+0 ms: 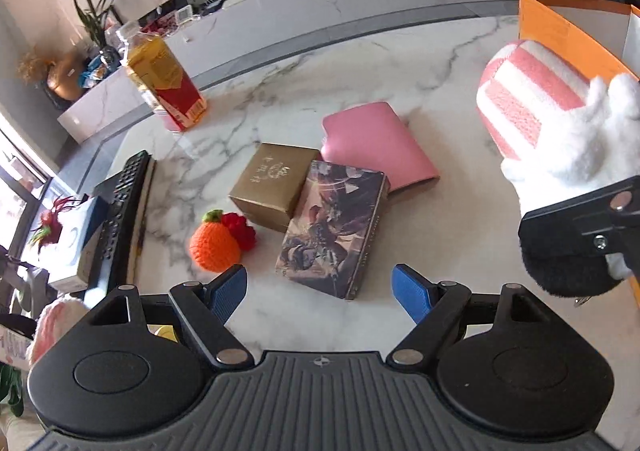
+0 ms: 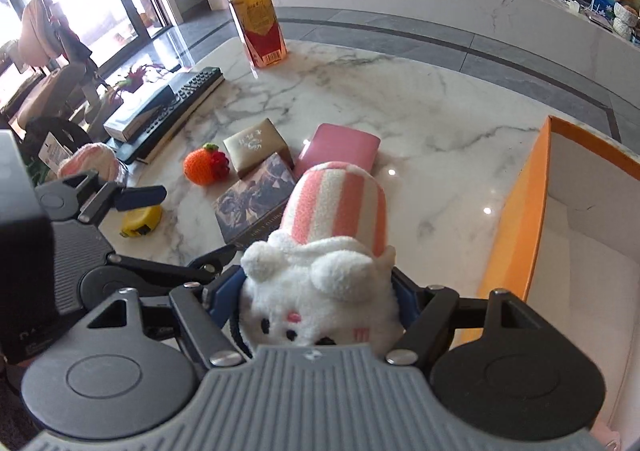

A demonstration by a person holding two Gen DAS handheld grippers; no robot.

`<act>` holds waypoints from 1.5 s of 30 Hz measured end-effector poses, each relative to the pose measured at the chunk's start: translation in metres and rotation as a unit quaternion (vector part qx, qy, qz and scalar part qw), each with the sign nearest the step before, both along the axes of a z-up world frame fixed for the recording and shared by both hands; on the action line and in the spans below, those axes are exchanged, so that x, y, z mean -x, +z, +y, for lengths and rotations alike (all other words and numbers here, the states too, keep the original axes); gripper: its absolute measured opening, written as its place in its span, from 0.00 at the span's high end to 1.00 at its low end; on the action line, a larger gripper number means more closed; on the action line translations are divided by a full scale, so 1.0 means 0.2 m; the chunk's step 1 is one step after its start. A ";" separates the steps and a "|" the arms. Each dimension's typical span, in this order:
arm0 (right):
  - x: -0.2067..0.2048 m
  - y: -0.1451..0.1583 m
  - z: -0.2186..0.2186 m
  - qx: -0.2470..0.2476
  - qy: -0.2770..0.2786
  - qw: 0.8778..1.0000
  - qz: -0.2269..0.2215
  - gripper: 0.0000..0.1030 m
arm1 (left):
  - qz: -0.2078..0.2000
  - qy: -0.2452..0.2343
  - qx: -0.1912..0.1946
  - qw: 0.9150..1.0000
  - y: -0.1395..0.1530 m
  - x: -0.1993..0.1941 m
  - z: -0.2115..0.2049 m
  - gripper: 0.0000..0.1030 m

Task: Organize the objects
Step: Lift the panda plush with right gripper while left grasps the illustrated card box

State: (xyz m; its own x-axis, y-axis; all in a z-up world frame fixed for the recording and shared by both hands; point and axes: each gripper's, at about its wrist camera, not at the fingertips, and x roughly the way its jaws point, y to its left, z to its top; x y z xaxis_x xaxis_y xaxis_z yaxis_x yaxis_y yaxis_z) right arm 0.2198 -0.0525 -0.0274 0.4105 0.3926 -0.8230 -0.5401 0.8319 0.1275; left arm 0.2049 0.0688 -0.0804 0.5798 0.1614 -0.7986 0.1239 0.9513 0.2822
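Marble table (image 1: 400,63), grey-banded floor, perhaps a lounge

A white marble desk (image 1: 460,235) with grey veins carries everything. A bottle of amber drink (image 1: 164,85) with a red and yellow label stands upright near its far edge. Toward the middle lie a gold box (image 1: 268,187), a dark illustrated box (image 1: 332,231) touching it, and a pink wallet (image 1: 378,145) just behind both. A crocheted orange fruit (image 1: 214,245) sits beside the gold box. A black remote (image 1: 120,207) rests at the left edge, a yellow tape measure (image 2: 140,221) nearby, and an open orange box (image 2: 516,207) stands at the right.
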 end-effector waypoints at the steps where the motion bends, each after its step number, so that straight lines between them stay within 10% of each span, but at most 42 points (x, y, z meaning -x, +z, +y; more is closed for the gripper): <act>1: -0.01 0.00 -0.01 0.005 0.001 1.000 -0.003 0.26 | 0.006 -0.007 0.005 1.000 -0.02 -0.03 0.00 0.08; 18: -0.06 0.02 -0.06 0.005 -0.010 1.000 -0.017 0.25 | 0.033 0.000 0.144 0.989 -0.15 -0.29 0.21 0.17; 45: 0.27 0.05 -0.17 -0.017 -0.016 0.999 -0.033 0.25 | 0.052 0.132 0.133 0.981 -0.13 0.14 -0.01 0.29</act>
State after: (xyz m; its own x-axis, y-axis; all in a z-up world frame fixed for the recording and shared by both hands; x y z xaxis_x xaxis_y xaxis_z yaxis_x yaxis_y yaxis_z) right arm 0.1657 -0.0855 -0.0167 0.4760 0.4061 -0.7801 -0.5211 0.8448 0.1218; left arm 0.1767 0.0671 -0.1060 0.4589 0.0726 -0.8855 -0.1213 0.9924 0.0185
